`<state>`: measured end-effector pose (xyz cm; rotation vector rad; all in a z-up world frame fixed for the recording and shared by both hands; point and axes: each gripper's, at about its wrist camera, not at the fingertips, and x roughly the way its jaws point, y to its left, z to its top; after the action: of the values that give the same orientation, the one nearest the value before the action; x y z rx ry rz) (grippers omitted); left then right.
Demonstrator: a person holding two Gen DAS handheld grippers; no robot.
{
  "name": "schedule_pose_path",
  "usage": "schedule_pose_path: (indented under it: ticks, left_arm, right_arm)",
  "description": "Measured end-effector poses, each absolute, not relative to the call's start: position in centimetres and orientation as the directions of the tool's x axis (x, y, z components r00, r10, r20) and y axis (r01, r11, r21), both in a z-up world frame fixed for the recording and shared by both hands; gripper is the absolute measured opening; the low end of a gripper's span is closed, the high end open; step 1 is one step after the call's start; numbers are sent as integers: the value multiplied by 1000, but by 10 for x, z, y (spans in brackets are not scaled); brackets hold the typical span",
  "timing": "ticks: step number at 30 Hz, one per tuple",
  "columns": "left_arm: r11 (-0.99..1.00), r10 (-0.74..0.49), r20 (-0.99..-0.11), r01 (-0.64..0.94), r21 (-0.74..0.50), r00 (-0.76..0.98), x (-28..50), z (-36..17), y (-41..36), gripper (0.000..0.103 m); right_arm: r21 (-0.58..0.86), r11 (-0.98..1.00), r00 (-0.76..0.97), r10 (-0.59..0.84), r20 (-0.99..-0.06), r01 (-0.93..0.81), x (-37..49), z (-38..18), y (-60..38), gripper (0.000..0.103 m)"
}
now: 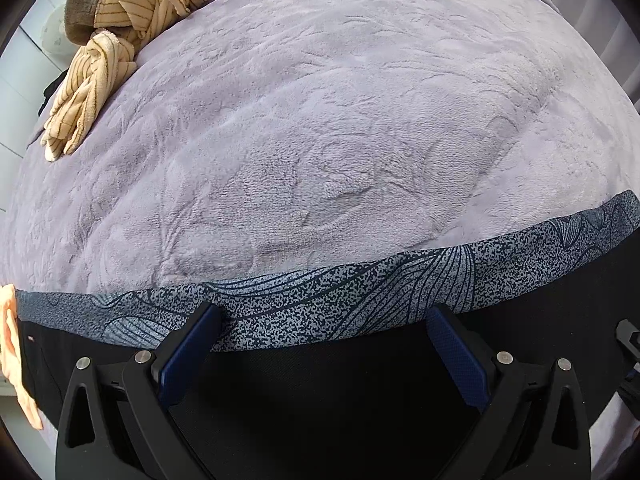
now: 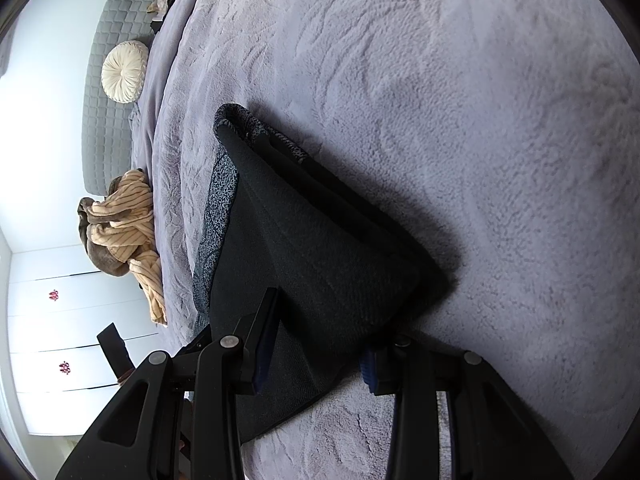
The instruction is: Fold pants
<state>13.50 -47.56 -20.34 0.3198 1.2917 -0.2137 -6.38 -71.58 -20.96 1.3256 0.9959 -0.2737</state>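
Left wrist view: left gripper (image 1: 322, 312) points steeply down at the pants (image 1: 360, 300), jaws spread wide, both blue pads (image 1: 188, 354) apart with black cloth lying loose between them; nothing pinched. Pants are black with a speckled blue-grey patterned band running across the frame; they lie on the lilac fleece blanket (image 1: 320, 120) covering the bed. Tan striped garment (image 1: 120, 12) heaped at the blanket's far left corner, well apart from the pants. Small peach cloth (image 1: 12, 360) at the left edge, touching the pants' end. Right wrist view: right gripper (image 2: 316, 344) has a fold of the black pants (image 2: 320, 248) between its fingers (image 2: 264, 340), cloth drawn up in a tent shape from the blanket (image 2: 480, 120); jaws partly closed and gripping that fold, though pad contact on the far side is mostly hidden. Patterned band shows along the left side of the lifted cloth. Round cream cushion (image 2: 124, 71) rests against the grey quilted headboard (image 2: 108, 120), far from the pants.
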Motion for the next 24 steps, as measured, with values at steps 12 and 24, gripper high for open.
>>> schedule_pose_path:
  ticks: [12, 24]
  left_arm:
    - [908, -236, -957, 389, -155, 170, 80, -165, -471, 103]
    - [869, -290, -951, 444, -216, 104, 127, -196, -511, 103]
  right_arm:
    - [686, 281, 587, 365, -723, 671, -64, -211, -717, 39]
    - [669, 302, 572, 354, -740, 679, -61, -208, -715, 39]
